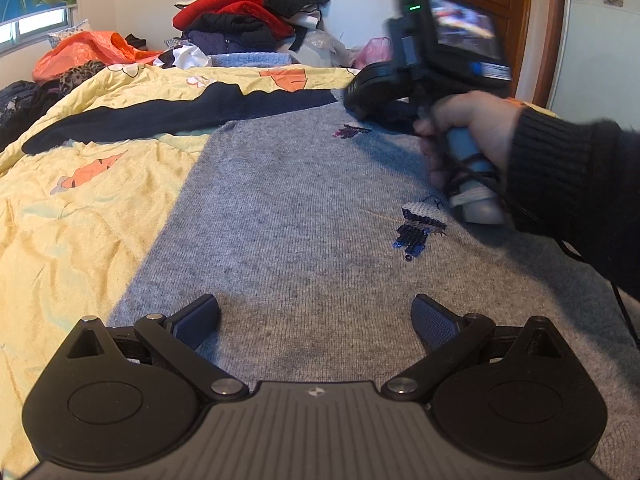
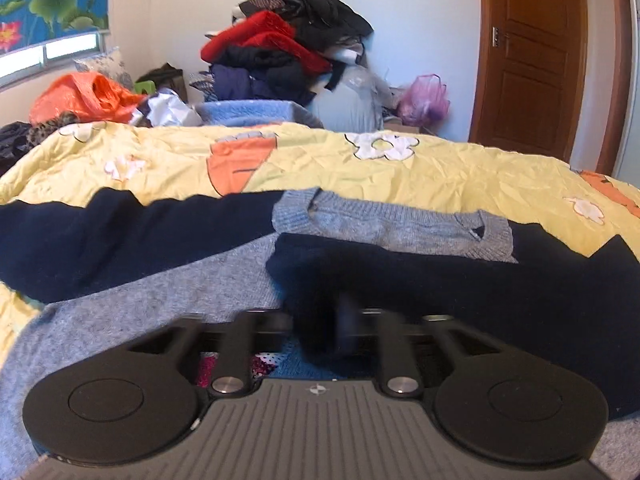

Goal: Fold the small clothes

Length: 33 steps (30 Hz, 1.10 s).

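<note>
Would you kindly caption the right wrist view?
Right gripper shut on the navy sleeve, folding it across the grey sweater.

No readable text in either view.

The blue-and-white sticker (image 1: 490,69) on the black camera body held in the right hand was too blurred to read, and the small pale four-point emblem (image 2: 316,390) moulded on the ribbed grey gripper housing (image 2: 312,432) carried no letters or numbers.
</note>
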Each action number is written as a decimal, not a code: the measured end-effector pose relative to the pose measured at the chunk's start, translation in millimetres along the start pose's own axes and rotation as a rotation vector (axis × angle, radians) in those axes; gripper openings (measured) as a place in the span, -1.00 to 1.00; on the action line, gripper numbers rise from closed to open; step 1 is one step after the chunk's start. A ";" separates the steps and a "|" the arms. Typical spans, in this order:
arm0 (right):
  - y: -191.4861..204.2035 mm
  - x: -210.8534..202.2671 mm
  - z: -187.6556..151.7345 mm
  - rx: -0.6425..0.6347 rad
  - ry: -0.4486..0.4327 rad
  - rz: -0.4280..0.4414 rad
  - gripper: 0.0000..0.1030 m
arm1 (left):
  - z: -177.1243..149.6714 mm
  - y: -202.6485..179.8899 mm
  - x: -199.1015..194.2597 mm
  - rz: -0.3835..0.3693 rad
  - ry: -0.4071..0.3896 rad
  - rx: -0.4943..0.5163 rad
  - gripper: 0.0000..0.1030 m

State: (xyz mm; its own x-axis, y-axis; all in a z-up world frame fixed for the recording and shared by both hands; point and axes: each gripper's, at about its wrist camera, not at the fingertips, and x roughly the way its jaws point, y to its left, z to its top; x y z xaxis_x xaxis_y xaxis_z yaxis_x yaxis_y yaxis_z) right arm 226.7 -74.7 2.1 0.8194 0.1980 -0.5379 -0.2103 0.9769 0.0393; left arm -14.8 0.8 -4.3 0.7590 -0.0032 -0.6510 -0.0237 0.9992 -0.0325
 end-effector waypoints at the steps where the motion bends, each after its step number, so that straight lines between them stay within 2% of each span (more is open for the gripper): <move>1: -11.7 -11.6 0.9 0.031 -0.027 0.005 0.82 | -0.2 0.9 0.0 -0.004 -0.002 -0.006 1.00; 3: -35.4 -38.2 -6.4 0.122 -0.112 0.065 0.84 | -0.6 3.4 -0.6 -0.019 -0.010 -0.021 1.00; 5: -65.1 -65.4 -19.0 0.207 -0.117 0.135 0.82 | -1.5 9.0 -4.0 -0.060 -0.027 -0.049 1.00; 6: -77.6 -77.5 -27.9 0.232 -0.109 0.138 0.83 | -1.4 13.2 -6.7 -0.097 -0.040 -0.072 1.00; 9: -105.4 -105.8 -48.3 0.225 -0.123 0.067 0.84 | 21.5 14.2 -14.4 -0.174 -0.084 -0.063 1.00; 11: -118.3 -113.6 -58.2 0.192 -0.132 0.010 0.86 | 56.8 6.1 -18.0 -0.211 -0.156 0.008 1.00; 13: -126.9 -110.1 -66.5 0.179 -0.123 -0.039 0.88 | 102.8 -3.4 -3.7 -0.242 -0.161 0.069 1.00; 15: -137.3 -105.2 -74.8 0.244 -0.070 -0.038 0.88 | 144.5 -6.6 30.3 -0.285 -0.120 0.058 1.00; 17: -147.5 -102.8 -78.4 0.306 -0.065 0.003 0.89 | 178.1 -0.8 79.5 -0.345 -0.024 -0.058 1.00; 19: -154.4 -100.1 -80.5 0.348 -0.059 0.015 0.93 | 197.4 7.6 129.1 -0.394 0.073 -0.217 1.00; 20: -157.4 -99.4 -82.0 0.366 -0.056 0.024 0.94 | 202.5 10.1 150.6 -0.424 0.113 -0.278 1.00; 22: -160.5 -100.2 -84.1 0.384 -0.066 0.045 0.97 | 202.4 11.7 187.8 -0.438 0.184 -0.378 0.99; 24: -160.2 -99.6 -84.6 0.386 -0.067 0.054 0.99 | 199.2 8.2 212.6 -0.435 0.239 -0.435 0.60; 25: -160.3 -99.6 -84.5 0.386 -0.066 0.057 0.99 | 196.6 4.7 222.4 -0.419 0.265 -0.437 0.20; 26: -160.4 -99.3 -84.9 0.388 -0.067 0.061 0.99 | 195.2 0.4 225.0 -0.391 0.253 -0.417 -0.19; 27: -161.2 -99.8 -85.2 0.392 -0.070 0.065 0.99 | 195.9 -3.7 223.3 -0.352 0.241 -0.386 -0.39; 28: -162.1 -101.3 -84.6 0.397 -0.073 0.068 0.99 | 195.8 -8.6 225.2 -0.318 0.247 -0.353 -0.72; 29: -162.8 -101.2 -85.0 0.403 -0.076 0.072 0.99 | 195.6 -12.4 227.4 -0.293 0.254 -0.324 -0.83; 30: -164.0 -102.0 -84.8 0.409 -0.078 0.075 0.99 | 197.2 -15.4 227.1 -0.279 0.244 -0.302 -0.85; 33: -165.5 -102.5 -85.0 0.417 -0.082 0.080 0.99 | 204.7 -24.6 201.3 -0.198 0.127 -0.187 -0.87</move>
State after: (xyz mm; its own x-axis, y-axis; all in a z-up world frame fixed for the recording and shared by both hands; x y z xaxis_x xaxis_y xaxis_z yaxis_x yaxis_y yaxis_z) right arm 132.1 -263.6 -20.8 0.8524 0.2642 -0.4513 -0.0554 0.9038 0.4244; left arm 271.8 -16.3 20.6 0.6739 -0.2139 -0.7072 -0.0116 0.9540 -0.2997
